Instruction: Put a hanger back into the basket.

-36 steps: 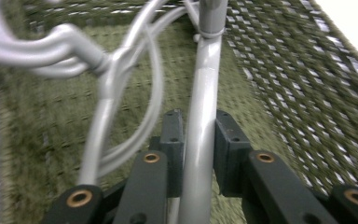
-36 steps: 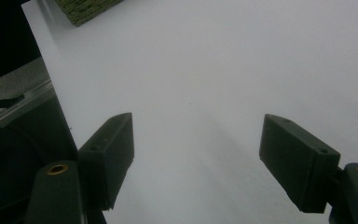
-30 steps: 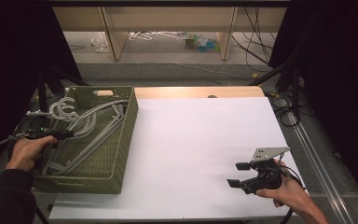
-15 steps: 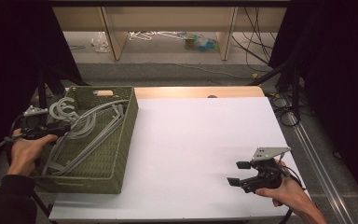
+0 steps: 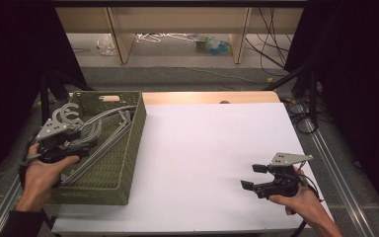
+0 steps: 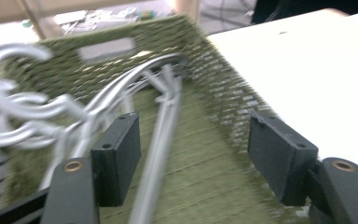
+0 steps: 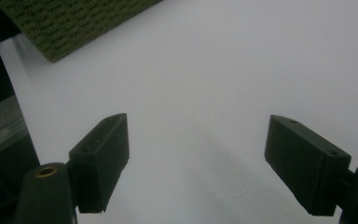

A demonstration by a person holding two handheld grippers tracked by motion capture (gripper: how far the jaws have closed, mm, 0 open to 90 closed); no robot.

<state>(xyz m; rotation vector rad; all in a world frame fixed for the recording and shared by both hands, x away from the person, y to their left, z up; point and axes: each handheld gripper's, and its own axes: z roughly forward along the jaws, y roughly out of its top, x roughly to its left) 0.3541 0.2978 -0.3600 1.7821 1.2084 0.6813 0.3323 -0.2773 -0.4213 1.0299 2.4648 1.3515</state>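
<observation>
A green woven basket (image 5: 139, 122) stands at the table's left, holding several grey plastic hangers (image 5: 103, 123). My left gripper (image 5: 81, 143) hovers over the basket's left side, pointing right. Its jaws have just been opening and now stand open (image 6: 193, 154). One hanger arm (image 6: 161, 140) runs below the gap, and the pads do not press on it. The hanger hooks (image 6: 23, 107) curl to the left, against the basket wall (image 6: 214, 79). My right gripper (image 5: 251, 177) is held low over the white table at the front right, open and empty (image 7: 198, 163), facing the basket corner (image 7: 70, 23).
The white tabletop (image 5: 217, 143) stretches between the basket and my right hand, with a wooden strip (image 5: 207, 97) along its far edge. Cables (image 5: 301, 116) and black stands lie past the right edge. Wooden shelf legs and clutter (image 5: 212, 44) sit on the floor behind.
My left hand has moved away from me and to the right over the basket, rising a little, and its jaws have opened. The right hand has stayed put.
</observation>
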